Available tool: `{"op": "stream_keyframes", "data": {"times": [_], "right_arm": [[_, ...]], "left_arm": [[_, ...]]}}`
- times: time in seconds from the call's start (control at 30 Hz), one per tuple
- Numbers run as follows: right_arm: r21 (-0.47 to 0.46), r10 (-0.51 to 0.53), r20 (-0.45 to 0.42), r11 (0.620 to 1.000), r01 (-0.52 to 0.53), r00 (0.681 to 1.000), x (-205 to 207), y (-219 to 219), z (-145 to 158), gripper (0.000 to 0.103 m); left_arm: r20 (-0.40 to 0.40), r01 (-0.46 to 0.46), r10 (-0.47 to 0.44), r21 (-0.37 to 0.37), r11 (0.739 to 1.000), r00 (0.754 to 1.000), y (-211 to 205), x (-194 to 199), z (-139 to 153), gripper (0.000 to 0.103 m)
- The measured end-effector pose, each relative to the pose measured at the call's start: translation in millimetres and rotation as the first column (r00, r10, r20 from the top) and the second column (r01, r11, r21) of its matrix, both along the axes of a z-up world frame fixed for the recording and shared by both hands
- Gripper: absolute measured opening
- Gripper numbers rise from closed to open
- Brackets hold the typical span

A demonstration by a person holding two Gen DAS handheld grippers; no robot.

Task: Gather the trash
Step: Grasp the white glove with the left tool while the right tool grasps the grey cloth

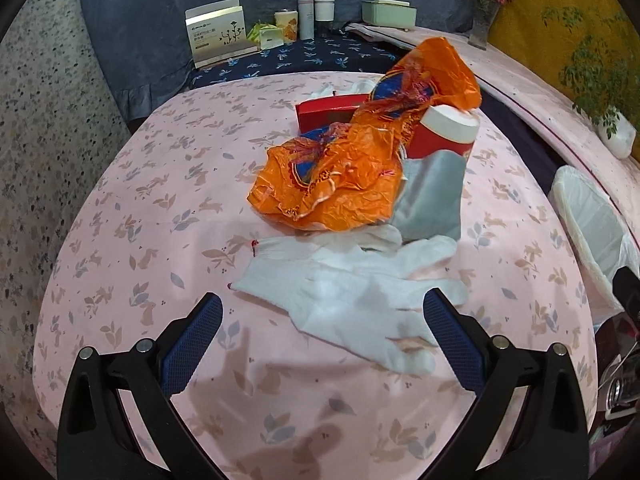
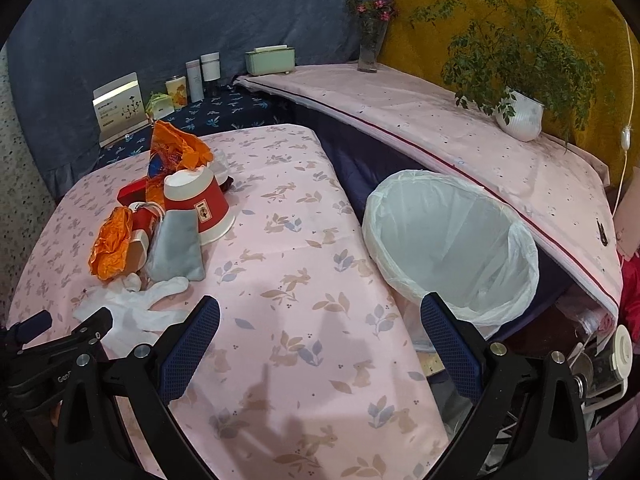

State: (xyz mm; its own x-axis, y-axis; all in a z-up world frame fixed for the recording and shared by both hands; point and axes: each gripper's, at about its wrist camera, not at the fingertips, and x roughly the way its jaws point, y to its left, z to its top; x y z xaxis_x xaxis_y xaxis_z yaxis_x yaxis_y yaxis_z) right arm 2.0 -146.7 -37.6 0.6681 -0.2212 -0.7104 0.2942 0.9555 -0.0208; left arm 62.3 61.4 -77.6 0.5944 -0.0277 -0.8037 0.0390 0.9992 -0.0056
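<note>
Blue-padded fingers (image 1: 208, 320) of the left gripper (image 1: 322, 336) stand spread wide, gripping nothing, low over the pink tabletop (image 1: 140, 208). Between their tips lies a white glove (image 1: 352, 300), its fingertips passing under the right-hand pad. Just beyond it sit a grey pouch (image 1: 434, 196) and a crumpled orange wrapper (image 1: 340, 184), with a red paper cup (image 1: 444, 132) tipped behind them — a red box (image 1: 320, 114) further back.

From the right wrist, the right gripper (image 2: 320, 336) is likewise released, fingers (image 2: 448, 340) apart over bare cloth. Past the right finger stands a white-lined bin (image 2: 452, 240), off the table's edge. Left of the left finger lies the trash — glove (image 2: 132, 312), pouch (image 2: 176, 248), wrapper (image 2: 112, 248), cup (image 2: 200, 204).
</note>
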Motion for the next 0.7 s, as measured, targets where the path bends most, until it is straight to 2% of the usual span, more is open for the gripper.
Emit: {"op": "stream_keyframes", "data": {"times": [0.27, 0.5, 0.53, 0.7], "right_arm": [[0.022, 0.035, -0.014, 0.999, -0.035, 0.999, 27, 18, -8, 0.096], [0.034, 0.089, -0.034, 0.996, -0.088, 0.995, 57, 41, -17, 0.096], [0.032, 0.097, -0.039, 0.995, -0.096, 0.994, 61, 46, -19, 0.096], [0.036, 0.133, -0.054, 0.991, -0.131, 0.990, 83, 61, -30, 0.096]], "left_arm": [[-0.077, -0.003, -0.003, -0.069, 0.998, 0.997, 10, 22, -21, 0.096], [-0.121, 0.033, -0.041, -0.071, 0.997, 0.992, 6, 33, -32, 0.094], [-0.125, 0.037, -0.046, -0.077, 0.996, 0.991, 6, 34, -32, 0.092], [-0.172, 0.052, -0.073, -0.127, 0.991, 0.982, 13, 42, -37, 0.058]]}}
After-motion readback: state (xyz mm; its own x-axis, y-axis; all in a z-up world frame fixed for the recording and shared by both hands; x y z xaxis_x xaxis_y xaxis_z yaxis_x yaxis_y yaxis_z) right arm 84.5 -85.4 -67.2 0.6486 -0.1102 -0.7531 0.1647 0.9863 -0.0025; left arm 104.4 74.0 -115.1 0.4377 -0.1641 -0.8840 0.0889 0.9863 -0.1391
